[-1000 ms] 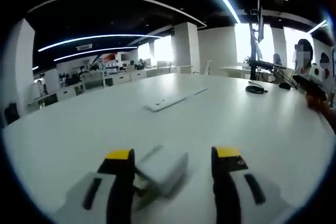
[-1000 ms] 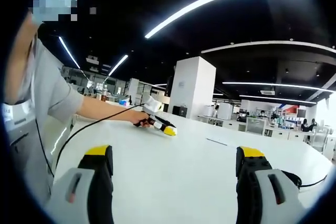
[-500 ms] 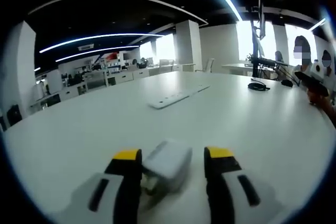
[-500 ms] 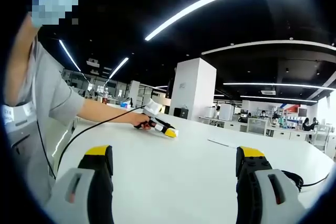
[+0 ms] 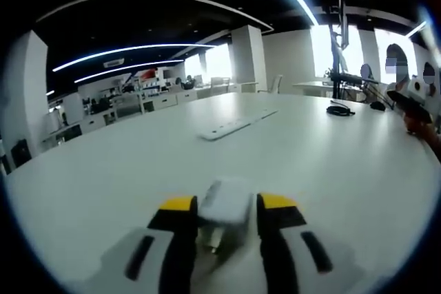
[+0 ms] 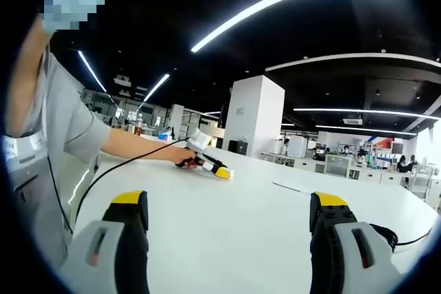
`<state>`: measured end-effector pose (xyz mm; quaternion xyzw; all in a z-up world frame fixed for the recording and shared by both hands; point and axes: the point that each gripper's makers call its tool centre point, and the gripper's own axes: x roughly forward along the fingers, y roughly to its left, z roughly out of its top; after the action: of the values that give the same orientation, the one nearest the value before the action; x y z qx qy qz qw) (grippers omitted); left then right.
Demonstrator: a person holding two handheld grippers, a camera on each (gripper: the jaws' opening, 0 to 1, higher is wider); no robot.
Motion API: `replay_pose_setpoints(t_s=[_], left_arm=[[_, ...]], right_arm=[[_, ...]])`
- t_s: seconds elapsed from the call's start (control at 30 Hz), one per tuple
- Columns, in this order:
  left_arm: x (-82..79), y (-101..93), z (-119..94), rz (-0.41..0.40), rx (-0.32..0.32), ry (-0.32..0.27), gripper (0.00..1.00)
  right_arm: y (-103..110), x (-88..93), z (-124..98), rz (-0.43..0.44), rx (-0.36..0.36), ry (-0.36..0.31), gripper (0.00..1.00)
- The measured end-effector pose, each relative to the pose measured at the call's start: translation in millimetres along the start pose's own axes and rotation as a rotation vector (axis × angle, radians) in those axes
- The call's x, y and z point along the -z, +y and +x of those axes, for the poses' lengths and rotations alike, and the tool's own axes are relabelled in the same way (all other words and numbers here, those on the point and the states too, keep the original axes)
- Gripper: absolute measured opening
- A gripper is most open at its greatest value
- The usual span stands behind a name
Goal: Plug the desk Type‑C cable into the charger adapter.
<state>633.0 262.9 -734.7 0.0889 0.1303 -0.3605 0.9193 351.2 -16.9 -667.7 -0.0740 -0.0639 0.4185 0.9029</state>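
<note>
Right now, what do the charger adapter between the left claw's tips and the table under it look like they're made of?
The charger adapter looks like white moulded plastic, smooth and matte, with rounded corners; blur leaves the finish uncertain. The table seems a white laminate or painted top, smooth with a soft sheen. The left claw has closed against the adapter's sides.

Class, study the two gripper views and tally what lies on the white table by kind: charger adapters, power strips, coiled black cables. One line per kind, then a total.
Charger adapter: 1, white, between the left gripper jaws.
Power strip: 1, white, lying flat farther along the table.
Coiled black cable: 1, near the far edge.
Total: 3
</note>
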Motion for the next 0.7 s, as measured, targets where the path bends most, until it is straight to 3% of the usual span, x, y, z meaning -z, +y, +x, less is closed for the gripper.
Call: replay_pose_setpoints(t_s=[0.43, 0.57, 0.7], left_arm=[[1.1, 3.2, -1, -0.023, -0.022, 0.015, 0.27], [1.4, -0.6, -2, -0.018, -0.032, 0.026, 0.27], [2.1, -5.6, -4, -0.039, -0.025, 0.01, 0.27]], right_arm=[[-2, 0.2, 2, 0.005, -0.006, 0.003, 1.0], [-4, -7.0, -1, 0.12, -0.031, -0.049, 1.0], [-10, -6.8, -3, 0.137, -0.018, -0.051, 1.0]])
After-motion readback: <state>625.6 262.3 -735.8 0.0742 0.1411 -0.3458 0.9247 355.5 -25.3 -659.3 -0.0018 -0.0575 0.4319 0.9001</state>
